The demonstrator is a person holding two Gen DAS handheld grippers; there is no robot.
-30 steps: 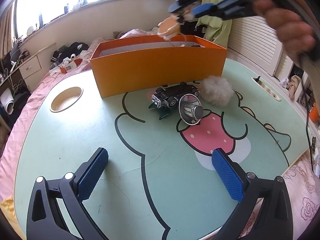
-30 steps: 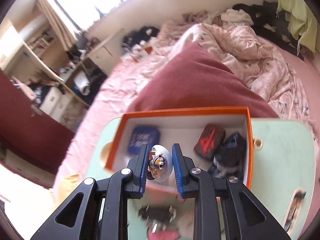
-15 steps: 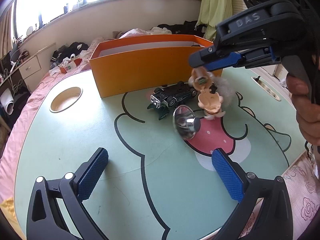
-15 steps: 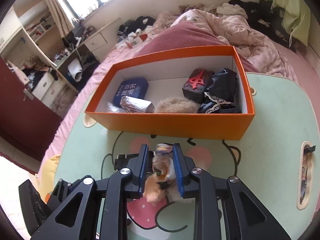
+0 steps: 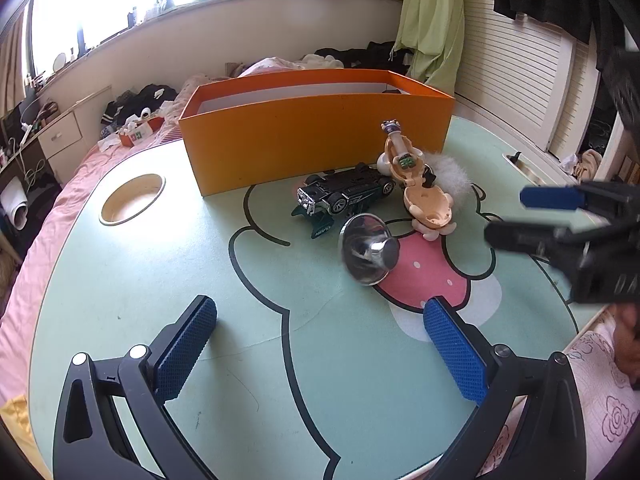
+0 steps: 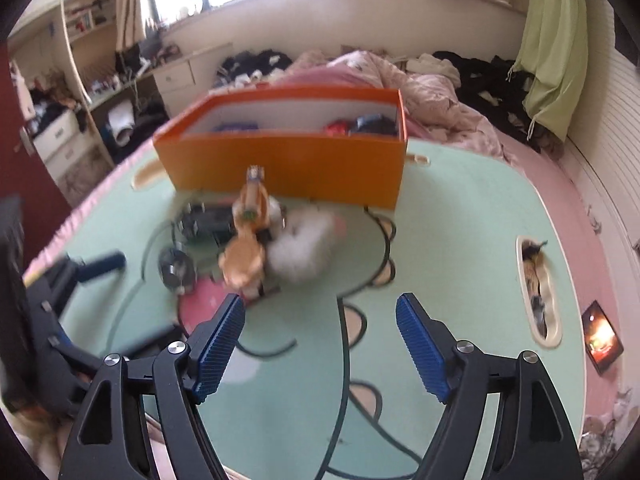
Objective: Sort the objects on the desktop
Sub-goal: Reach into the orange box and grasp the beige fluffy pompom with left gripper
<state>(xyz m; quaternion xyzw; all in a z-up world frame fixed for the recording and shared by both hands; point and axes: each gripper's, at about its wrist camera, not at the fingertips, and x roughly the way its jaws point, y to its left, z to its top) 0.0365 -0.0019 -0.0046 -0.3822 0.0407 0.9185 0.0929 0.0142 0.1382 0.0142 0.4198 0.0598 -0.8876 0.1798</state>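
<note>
Jaws opening on our right gripper (image 6: 320, 344), nothing between them; our left gripper (image 5: 320, 344) hangs spread and empty over the worktop's (image 5: 120, 280) near edge. Beyond, the peach figurine (image 5: 420, 184) leans among car (image 5: 344, 192), metal funnel (image 5: 368, 252) and fluff ball (image 5: 452, 176), just before the orange box (image 5: 312, 140), probably awaiting sorting.

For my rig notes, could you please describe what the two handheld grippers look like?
Both the left gripper and the right gripper are black plastic frames with triangular cut-outs, silver pivot screws and two fingers faced with blue, finely textured pads. No cables or sleeves show.
</note>
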